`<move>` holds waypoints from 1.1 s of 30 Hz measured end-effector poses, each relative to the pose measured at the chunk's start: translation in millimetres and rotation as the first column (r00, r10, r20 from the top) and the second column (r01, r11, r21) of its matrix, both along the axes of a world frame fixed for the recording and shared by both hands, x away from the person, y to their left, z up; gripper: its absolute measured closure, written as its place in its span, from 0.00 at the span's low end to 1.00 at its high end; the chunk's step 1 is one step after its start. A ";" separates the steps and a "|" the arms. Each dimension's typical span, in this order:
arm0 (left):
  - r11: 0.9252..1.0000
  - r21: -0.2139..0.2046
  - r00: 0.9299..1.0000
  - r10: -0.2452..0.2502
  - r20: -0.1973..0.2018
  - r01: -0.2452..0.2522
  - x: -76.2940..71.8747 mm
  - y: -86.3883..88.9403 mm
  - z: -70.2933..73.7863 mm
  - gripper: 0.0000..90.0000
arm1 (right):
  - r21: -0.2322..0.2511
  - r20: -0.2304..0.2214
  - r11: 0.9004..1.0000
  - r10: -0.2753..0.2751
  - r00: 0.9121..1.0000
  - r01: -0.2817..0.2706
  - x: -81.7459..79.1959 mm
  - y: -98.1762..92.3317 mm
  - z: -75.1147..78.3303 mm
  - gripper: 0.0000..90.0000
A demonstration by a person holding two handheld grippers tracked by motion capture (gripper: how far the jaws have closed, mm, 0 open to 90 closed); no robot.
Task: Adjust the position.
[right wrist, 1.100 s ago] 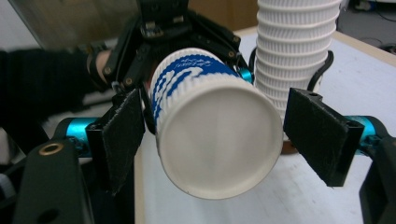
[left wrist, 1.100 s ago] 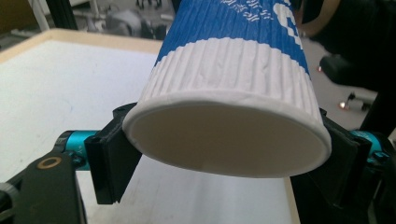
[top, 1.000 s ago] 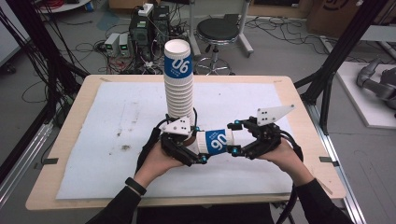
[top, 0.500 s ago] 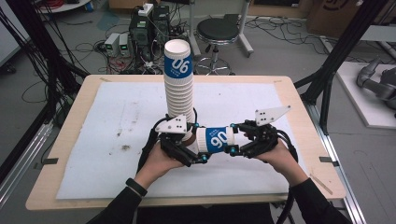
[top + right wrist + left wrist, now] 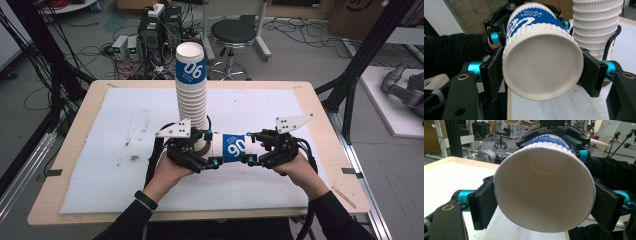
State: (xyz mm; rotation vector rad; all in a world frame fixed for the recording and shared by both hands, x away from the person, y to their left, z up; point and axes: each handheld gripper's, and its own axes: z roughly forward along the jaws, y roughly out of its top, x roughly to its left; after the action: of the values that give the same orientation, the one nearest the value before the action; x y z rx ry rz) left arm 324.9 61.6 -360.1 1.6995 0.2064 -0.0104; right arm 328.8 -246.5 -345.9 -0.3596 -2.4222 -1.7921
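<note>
A white paper cup with a blue printed band lies level above the table, between my two grippers. My left gripper holds its open rim end, and its jaws have just been closing on it. In the left gripper view both pads press the rim of the cup. My right gripper holds the base end; its jaws have just eased open slightly. Its pads still press on the cup's base. A tall stack of matching cups stands upright just behind the left gripper.
A white sheet covers the wooden table. The stack of cups rises close on the right in the right gripper view. A stool, computers and cables stand on the floor beyond the far edge.
My left gripper has edged slightly to the left. The cup stays level between both grippers, and the right hand has kept its place.
</note>
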 end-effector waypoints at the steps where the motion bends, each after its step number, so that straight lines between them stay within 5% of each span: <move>1: 1.000 0.008 1.000 -0.003 0.003 0.003 -0.2 0.3 1.0 0.21 | -0.009 0.007 1.000 -0.004 1.000 0.004 -0.2 0.3 -0.3 0.31; 3: 0.999 0.044 1.000 0.001 0.013 -0.002 -0.9 -0.5 3.4 0.22 | -0.049 0.026 0.999 -0.023 0.999 0.025 -0.8 1.1 0.7 0.23; 14: 0.986 0.163 0.999 -0.024 0.047 0.016 -4.3 -6.8 9.4 0.22 | -0.190 0.134 0.982 0.001 0.991 0.024 -10.7 9.1 10.1 0.23; 19: 0.989 0.147 0.998 -0.023 0.051 0.015 -5.8 -5.8 12.1 0.22 | -0.231 0.135 0.973 0.032 0.990 0.000 -9.8 13.2 4.5 0.31; 26: 0.999 0.027 1.000 0.024 0.007 -0.024 -3.9 -6.7 5.4 0.11 | -0.138 0.099 0.990 0.032 0.995 -0.019 -6.3 9.0 1.2 0.33; 33: 0.998 -0.065 0.997 -0.031 -0.073 0.027 -0.1 -7.9 -1.1 0.12 | -0.072 0.103 0.997 0.040 0.994 -0.033 -6.4 6.7 1.7 0.33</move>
State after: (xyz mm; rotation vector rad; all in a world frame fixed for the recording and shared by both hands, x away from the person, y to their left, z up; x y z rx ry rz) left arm 324.7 53.7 -361.2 1.6400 0.2343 -0.1008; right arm 322.4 -239.8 -344.2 -0.2309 -2.5494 -1.7571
